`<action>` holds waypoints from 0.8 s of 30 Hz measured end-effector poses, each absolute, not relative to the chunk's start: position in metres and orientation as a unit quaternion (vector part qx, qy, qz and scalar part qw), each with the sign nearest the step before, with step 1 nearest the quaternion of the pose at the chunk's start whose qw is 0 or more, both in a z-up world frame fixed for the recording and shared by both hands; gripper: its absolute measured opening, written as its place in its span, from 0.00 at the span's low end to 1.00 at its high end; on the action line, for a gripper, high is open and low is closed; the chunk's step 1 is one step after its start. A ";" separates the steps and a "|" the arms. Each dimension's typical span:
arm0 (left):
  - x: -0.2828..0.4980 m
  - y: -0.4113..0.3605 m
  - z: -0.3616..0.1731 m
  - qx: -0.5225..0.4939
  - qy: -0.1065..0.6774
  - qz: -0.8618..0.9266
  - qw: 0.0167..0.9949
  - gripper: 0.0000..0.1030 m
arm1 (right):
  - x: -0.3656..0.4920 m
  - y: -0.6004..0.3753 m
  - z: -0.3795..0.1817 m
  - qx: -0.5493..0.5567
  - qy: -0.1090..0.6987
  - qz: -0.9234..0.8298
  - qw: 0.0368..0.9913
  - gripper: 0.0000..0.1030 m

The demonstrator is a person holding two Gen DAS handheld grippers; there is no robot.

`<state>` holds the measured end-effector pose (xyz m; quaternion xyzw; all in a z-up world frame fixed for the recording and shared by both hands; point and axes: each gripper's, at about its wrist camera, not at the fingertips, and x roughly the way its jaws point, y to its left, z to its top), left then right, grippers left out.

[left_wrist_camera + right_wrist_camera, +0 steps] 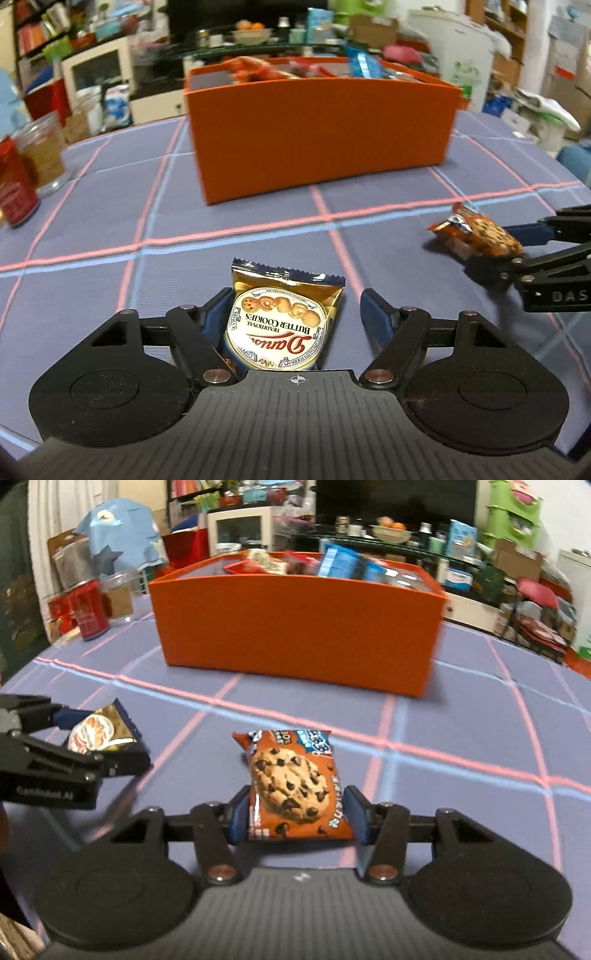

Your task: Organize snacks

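A gold butter cookie packet [280, 321] lies between the fingers of my left gripper [291, 306]; the left pad touches it, and a gap shows at the right pad. The jaws stand open. My right gripper [295, 808] is shut on an orange chocolate chip cookie packet [295, 786], both pads pressing its sides. That packet also shows in the left wrist view [476, 232], held by the right gripper [491, 254]. The butter cookie packet [99, 731] and left gripper [107, 738] show at the left of the right wrist view. An orange box [321, 136] holding several snack packets stands ahead on the table.
The table carries a purple cloth with pink and blue lines [110, 206]. A red tin [14, 188] and a clear jar [44, 151] stand at its far left; both show in the right wrist view [88, 609]. Cluttered shelves and boxes lie beyond the table.
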<state>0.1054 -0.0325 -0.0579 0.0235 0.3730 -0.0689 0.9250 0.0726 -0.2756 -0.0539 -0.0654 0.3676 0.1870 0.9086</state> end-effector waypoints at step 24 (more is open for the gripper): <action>0.109 -0.040 -0.066 0.021 0.380 -0.056 0.923 0.77 | 0.076 -0.267 -0.067 -0.063 0.355 0.197 0.912 0.99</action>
